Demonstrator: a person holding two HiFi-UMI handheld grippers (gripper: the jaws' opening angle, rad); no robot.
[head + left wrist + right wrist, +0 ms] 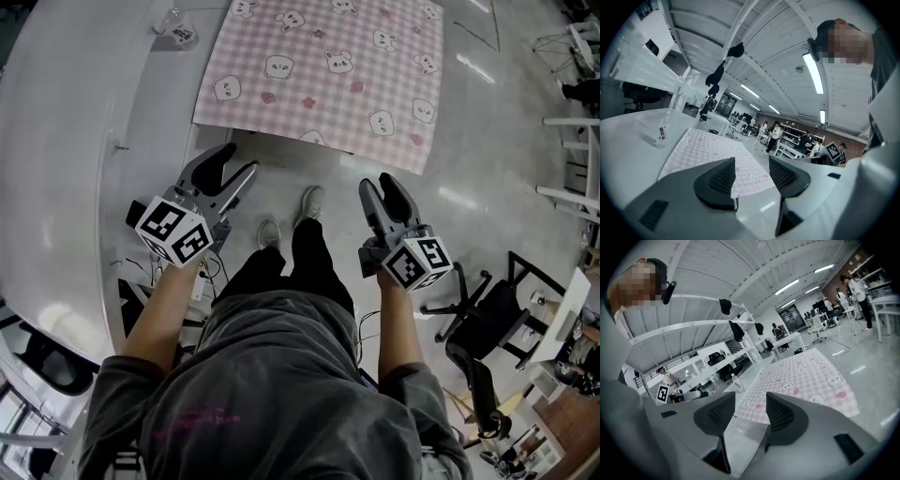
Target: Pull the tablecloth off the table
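Left gripper, right gripper agape, empty

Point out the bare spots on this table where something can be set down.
Bare: the white table left of the pink bear-print tablecloth, from its near rim up to the clear bottle. Crowded: the cloth's far-left corner, where that bottle stands. The cloth covers the rest. The left gripper and right gripper, both open, hover short of its near edge.
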